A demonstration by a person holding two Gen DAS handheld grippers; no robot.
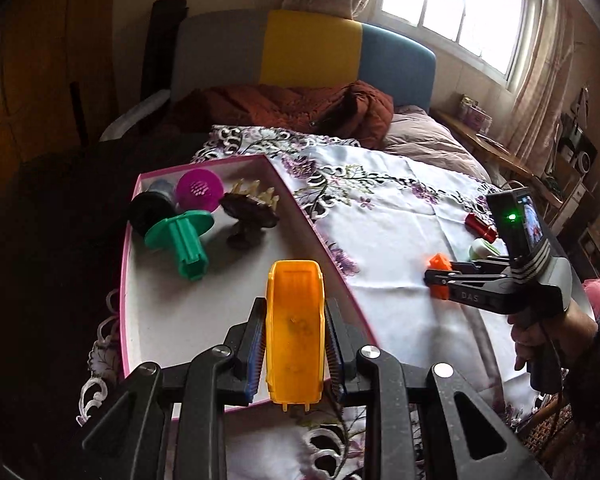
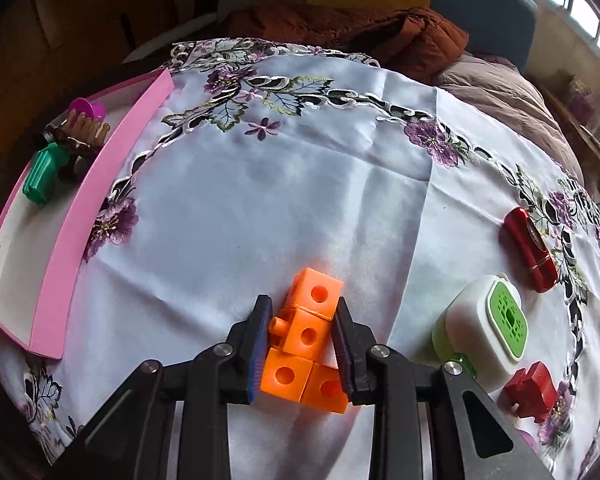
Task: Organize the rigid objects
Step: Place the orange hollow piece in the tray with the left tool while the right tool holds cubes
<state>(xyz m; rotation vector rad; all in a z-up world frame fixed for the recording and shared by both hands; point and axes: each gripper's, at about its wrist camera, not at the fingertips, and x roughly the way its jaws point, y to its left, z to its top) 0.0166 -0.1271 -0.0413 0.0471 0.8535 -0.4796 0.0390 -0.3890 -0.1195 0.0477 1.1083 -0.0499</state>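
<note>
Clamped in the left tool (image 1: 294, 332), a yellow toy car (image 1: 295, 330) hangs over the pink tray (image 1: 324, 240), apparently for sorting with the other pieces, while the right tool (image 2: 302, 336) brackets orange linked cubes (image 2: 306, 336) on the desk, seemingly gripping them.

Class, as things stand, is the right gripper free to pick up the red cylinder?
Probably not: the right gripper is shut on the orange block piece. The red cylinder lies uncovered on the tablecloth.

Daylight from blown-out window (image 1: 452, 0), dim left side, fisheye-bent edges, slight blur
</note>
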